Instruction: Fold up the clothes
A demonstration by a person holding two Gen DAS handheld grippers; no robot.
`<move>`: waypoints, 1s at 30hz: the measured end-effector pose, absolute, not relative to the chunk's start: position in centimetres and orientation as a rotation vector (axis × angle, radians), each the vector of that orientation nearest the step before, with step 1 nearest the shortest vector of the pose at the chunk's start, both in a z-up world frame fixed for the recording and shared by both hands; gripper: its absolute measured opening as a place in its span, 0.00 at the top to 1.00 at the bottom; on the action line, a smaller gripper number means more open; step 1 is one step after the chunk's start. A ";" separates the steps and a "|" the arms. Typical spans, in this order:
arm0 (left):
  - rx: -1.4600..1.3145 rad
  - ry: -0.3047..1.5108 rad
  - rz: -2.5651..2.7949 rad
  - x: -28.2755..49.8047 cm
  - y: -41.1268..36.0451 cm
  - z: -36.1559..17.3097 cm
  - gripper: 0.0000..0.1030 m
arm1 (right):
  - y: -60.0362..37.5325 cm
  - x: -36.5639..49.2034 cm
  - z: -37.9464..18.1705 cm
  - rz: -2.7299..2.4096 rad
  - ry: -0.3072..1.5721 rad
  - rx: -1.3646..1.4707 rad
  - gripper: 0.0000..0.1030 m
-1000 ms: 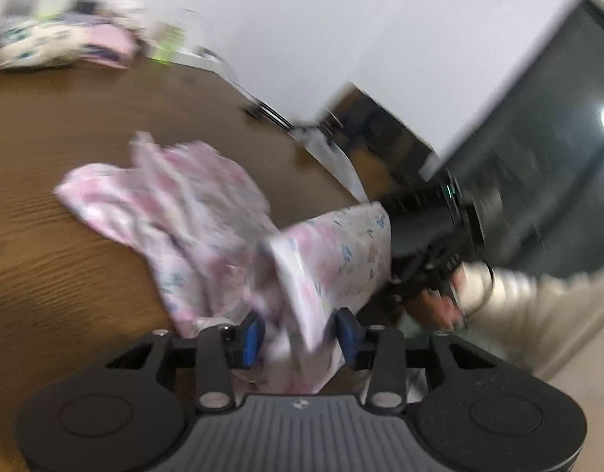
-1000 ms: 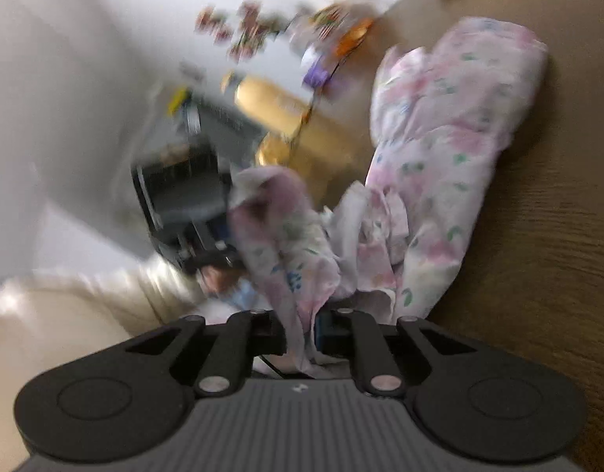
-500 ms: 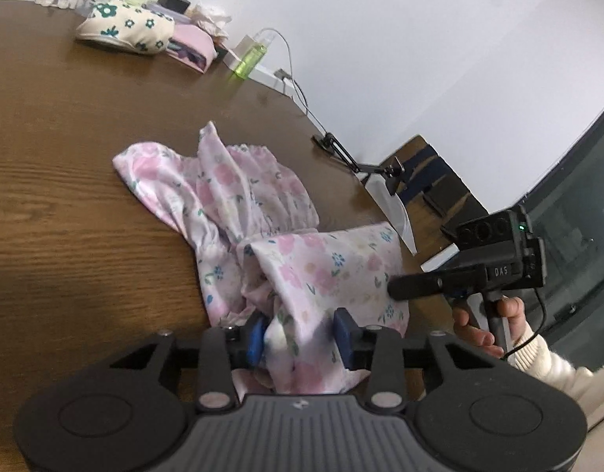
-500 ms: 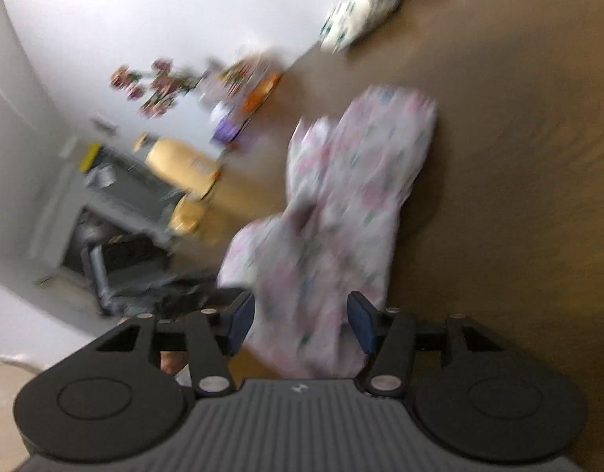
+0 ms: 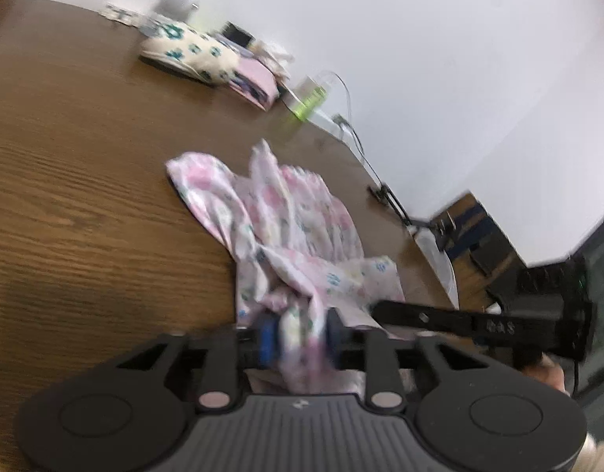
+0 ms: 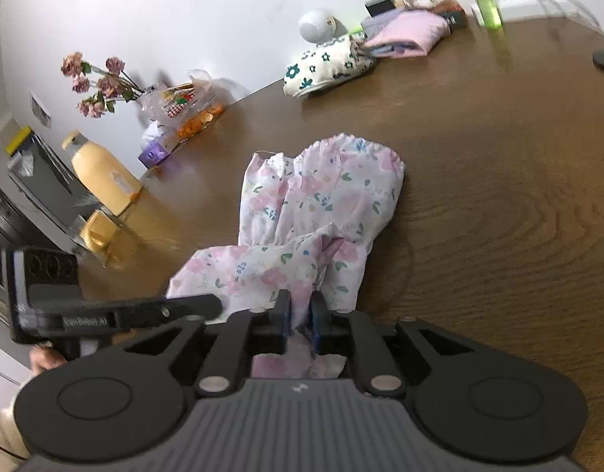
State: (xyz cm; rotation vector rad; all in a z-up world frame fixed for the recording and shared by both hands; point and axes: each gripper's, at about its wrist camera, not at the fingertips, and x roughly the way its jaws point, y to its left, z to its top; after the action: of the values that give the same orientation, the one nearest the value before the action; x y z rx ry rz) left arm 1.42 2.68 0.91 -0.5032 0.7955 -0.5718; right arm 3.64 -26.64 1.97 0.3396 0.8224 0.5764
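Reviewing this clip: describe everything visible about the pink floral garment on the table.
The floral garment is thin, light fabric, white-pink with pink flowers and small green and blue leaves. It lies crumpled and partly bunched on the brown wooden table, its far end showing a gathered, ruffled edge. Its near end is lifted off the table: the right gripper is shut on one bunch of cloth, and the left gripper pinches another bunch beside it. Nothing else touches it.
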 end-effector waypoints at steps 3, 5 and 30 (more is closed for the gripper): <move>-0.537 0.733 -0.546 0.7 4.9 2.3 0.57 | -26.8 2.2 3.7 0.499 0.736 0.240 0.66; -0.537 0.703 -0.511 0.3 6.1 3.3 0.57 | -26.6 0.5 5.4 0.407 0.638 0.138 0.66; -0.317 0.805 -0.457 4.0 -0.2 2.1 0.84 | -18.5 1.4 2.2 0.342 0.637 -0.072 0.84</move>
State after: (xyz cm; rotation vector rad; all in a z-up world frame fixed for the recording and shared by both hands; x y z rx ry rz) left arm 4.00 -0.18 2.10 -0.3171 0.8049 -0.4567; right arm 1.39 -18.51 2.18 -0.0720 0.6374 0.3416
